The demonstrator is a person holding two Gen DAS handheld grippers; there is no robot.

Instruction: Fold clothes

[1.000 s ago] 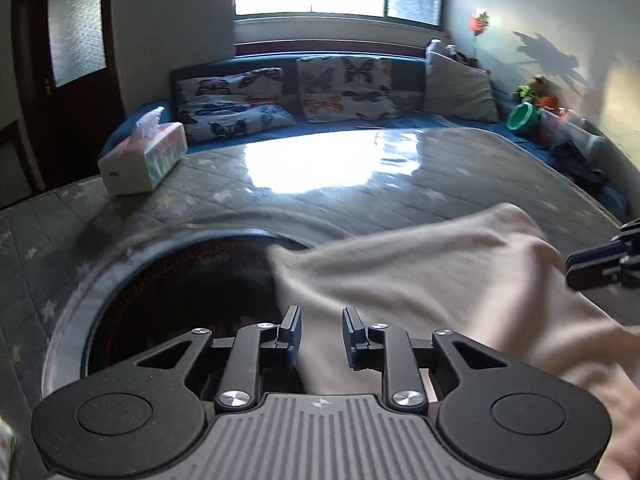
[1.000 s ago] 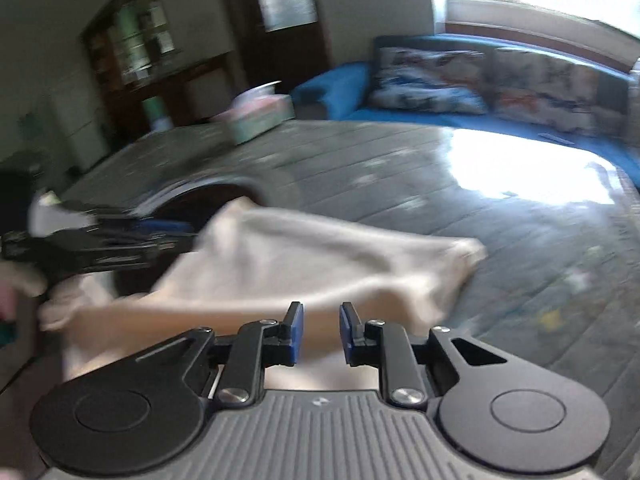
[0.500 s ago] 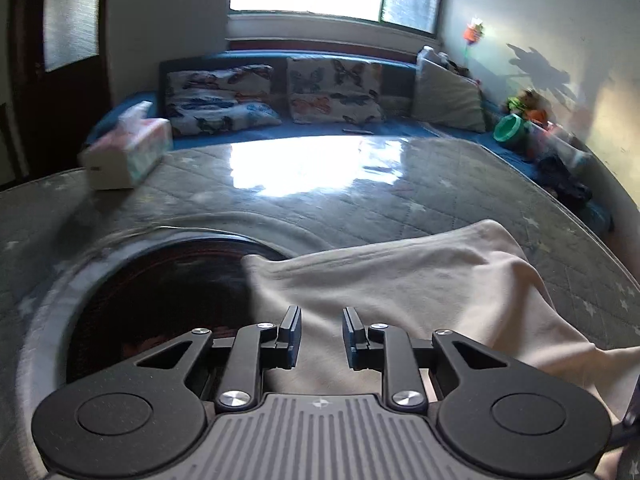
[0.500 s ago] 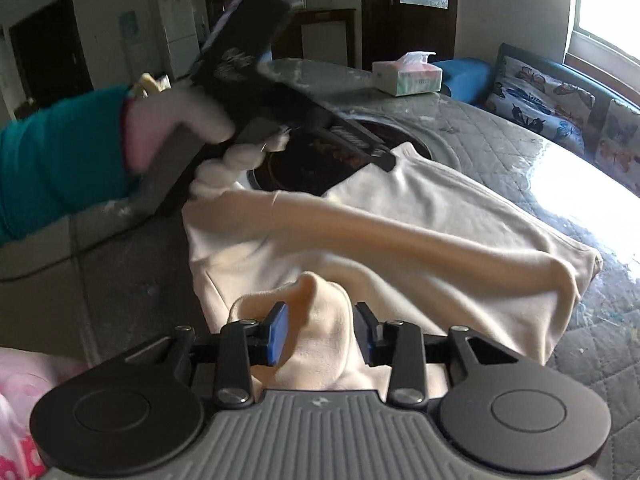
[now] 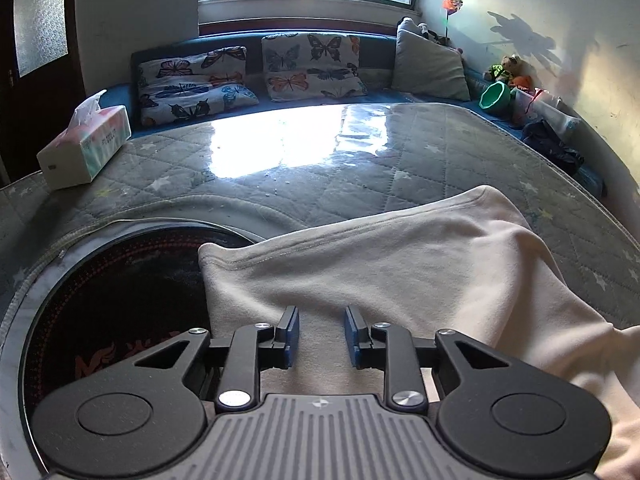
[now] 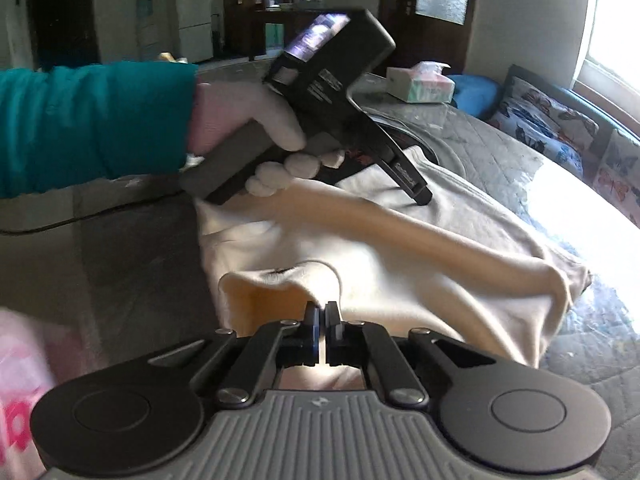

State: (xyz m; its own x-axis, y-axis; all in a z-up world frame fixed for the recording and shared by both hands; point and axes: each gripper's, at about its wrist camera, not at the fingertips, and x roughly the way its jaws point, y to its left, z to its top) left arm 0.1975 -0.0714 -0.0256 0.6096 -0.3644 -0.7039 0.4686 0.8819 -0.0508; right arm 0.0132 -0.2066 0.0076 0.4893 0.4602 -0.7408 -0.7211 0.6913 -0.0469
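The right gripper [image 6: 321, 318] has just drawn its jaws together, and they now stand almost touching. A raised fold of the cream garment [image 6: 400, 248] sits right at their tips; the cloth looks nipped between the pads, though the fold hides the contact itself. From there the garment spreads away over the grey quilted table cover [image 6: 500, 152], with one long ridge running towards its far corner on the right.

The left gripper [image 5: 318, 334] has its jaws apart, a little wider than a moment ago, with its blue pads [image 5: 293, 338] hovering over flat cloth and nothing pinched between them. In the left wrist view the garment [image 5: 400, 264] lies across the cover [image 5: 440, 152], its stitched hem facing the window and its left corner overlapping the dark round inset [image 5: 120, 288] sunk in the tabletop.

The right wrist view shows the left gripper [image 6: 420, 196] from the side, angled down with its tips just over the garment's far part. A white-gloved hand [image 6: 248, 120] grips its handle, with a teal sleeve [image 6: 92, 124] behind it.

Farther off, a tissue box [image 5: 86, 146] stands on the cover's left side, and butterfly-print cushions [image 5: 312, 68] line a blue bench under the window.
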